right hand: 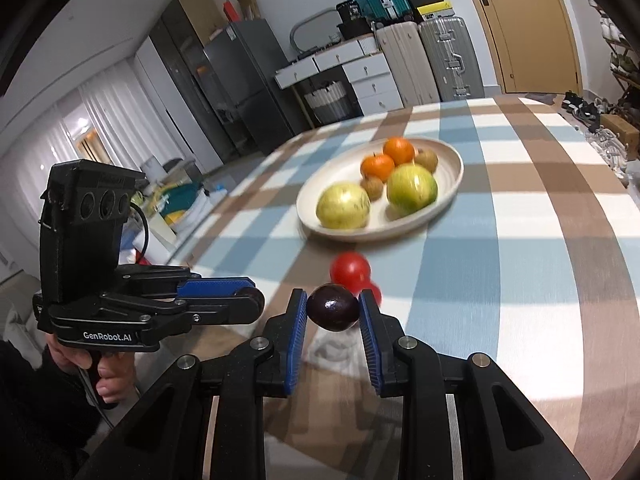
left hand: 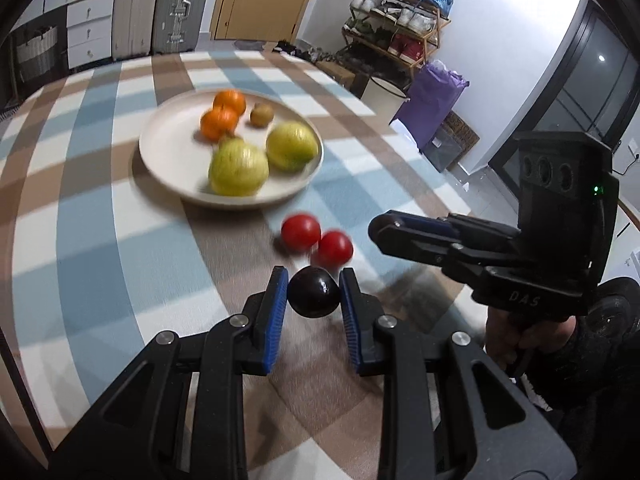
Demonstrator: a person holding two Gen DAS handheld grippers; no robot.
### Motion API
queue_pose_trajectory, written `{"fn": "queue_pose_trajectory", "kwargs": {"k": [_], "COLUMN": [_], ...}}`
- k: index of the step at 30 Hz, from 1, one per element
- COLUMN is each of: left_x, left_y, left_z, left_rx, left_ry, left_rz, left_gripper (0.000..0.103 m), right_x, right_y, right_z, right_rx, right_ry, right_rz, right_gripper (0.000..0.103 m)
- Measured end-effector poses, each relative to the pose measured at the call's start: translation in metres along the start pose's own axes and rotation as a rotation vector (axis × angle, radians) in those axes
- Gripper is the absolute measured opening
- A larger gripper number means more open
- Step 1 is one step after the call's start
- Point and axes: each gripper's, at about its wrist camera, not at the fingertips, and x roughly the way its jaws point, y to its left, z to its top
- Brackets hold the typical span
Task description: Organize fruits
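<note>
My left gripper (left hand: 313,289) is shut on a dark purple plum (left hand: 313,296), held above the checked tablecloth. My right gripper (right hand: 333,305) is shut on a second dark plum (right hand: 333,307). Each gripper shows side-on in the other's view, the right one (left hand: 380,229) and the left one (right hand: 256,300). Two red tomatoes (left hand: 301,232) (left hand: 335,248) lie on the cloth just beyond the fingers; they also show in the right wrist view (right hand: 350,268). A cream plate (left hand: 160,148) (right hand: 452,184) behind them holds two green-yellow fruits, two oranges and small brown kiwis.
The table's far edge curves behind the plate. Beyond it stand suitcases (left hand: 180,4), white drawers (right hand: 372,80), a shoe rack (left hand: 396,20), a purple bag (left hand: 432,104) and a fridge (right hand: 248,80).
</note>
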Motion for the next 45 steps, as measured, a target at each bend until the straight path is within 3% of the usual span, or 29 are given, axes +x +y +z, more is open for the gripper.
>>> {"fn": "queue_pose_trajectory", "kwargs": {"k": [22,32,45], "left_x": [0.031,0.068,0.099], "left_y": [0.056,0.083,0.109], "left_z": [0.132,0.149,0.144], "left_rx": [-0.127,-0.138,-0.182], "left_ry": [-0.020,0.028,0.069], "left_rz": [0.015,0.045,0.047], "left_gripper": [0.024,0.024,0.024], "right_x": [0.044,0.079,0.111], "right_y": [-0.036,-0.058,-0.065], "right_z": [0.095,0.121,0.122], "right_rx": [0.052,0.085,0.084], "right_ry": [0.001,0.042,0.096], "right_rz": [0.030,0.015,0.009], "right_gripper": [0.027,0.027,0.027]}}
